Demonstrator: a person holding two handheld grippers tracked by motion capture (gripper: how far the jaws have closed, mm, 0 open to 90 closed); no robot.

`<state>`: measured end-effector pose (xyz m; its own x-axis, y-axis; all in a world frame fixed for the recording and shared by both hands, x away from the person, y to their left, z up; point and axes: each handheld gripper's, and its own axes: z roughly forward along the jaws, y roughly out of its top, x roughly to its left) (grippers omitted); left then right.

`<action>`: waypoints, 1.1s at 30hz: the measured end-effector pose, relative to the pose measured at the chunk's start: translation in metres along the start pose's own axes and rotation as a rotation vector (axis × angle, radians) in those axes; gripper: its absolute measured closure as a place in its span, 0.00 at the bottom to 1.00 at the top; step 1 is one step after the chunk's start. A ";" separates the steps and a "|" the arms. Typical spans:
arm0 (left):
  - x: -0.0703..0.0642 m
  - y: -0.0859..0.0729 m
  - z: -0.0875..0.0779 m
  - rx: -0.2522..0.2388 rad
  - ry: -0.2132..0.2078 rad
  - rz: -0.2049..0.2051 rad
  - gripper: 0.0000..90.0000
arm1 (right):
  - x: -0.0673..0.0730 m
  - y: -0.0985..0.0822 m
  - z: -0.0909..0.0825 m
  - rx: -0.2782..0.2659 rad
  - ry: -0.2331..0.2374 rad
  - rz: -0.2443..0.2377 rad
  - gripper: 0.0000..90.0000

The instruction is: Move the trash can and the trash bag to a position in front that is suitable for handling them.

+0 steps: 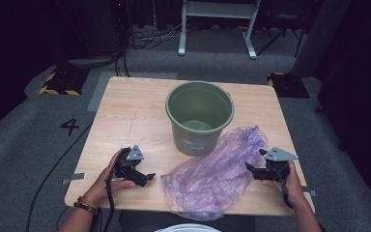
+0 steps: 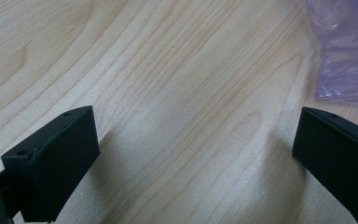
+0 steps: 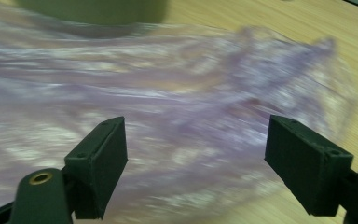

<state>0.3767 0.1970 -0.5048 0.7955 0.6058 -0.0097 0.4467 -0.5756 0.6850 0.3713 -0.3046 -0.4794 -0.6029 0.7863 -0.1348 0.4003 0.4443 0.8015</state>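
A green bucket [image 1: 199, 116] stands upright and empty in the middle of the wooden table [image 1: 130, 113]. A crumpled purple plastic bag [image 1: 215, 171] lies flat in front of it and to its right, reaching the table's near edge. My left gripper [image 1: 147, 178] rests low over the table to the left of the bag, open, with bare wood between its jaws [image 2: 196, 140]; the bag's corner [image 2: 347, 51] lies just beyond its right jaw. My right gripper [image 1: 251, 168] sits at the bag's right side, open, its jaws spread over the purple film [image 3: 191, 121], with the bucket's base [image 3: 93, 9] behind.
The table stands on grey carpet with cables [image 1: 149, 36] and a white frame's legs [image 1: 217, 29] beyond its far edge. Yellow-black striped feet [image 1: 58, 82] sit at the far left and right. A white round rim [image 1: 188, 227] shows below the near edge.
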 end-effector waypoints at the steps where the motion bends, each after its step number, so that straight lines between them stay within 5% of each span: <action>1: 0.000 0.000 0.000 0.000 -0.001 0.001 0.00 | -0.005 -0.002 0.000 -0.001 -0.009 0.018 0.23; 5: 0.000 0.000 0.000 0.000 -0.001 -0.001 0.00 | -0.020 -0.009 0.007 0.018 -0.024 0.098 0.23; 10: 0.000 0.000 0.000 0.000 -0.001 -0.001 0.00 | -0.022 -0.012 0.016 0.064 -0.015 0.123 0.24; 33: 0.000 0.000 0.000 0.000 0.000 0.000 0.00 | 0.026 0.000 0.034 0.093 0.098 0.066 0.24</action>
<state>0.3767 0.1970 -0.5048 0.7956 0.6058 -0.0097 0.4466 -0.5756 0.6849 0.3788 -0.2703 -0.5028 -0.6361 0.7713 -0.0220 0.5008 0.4343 0.7487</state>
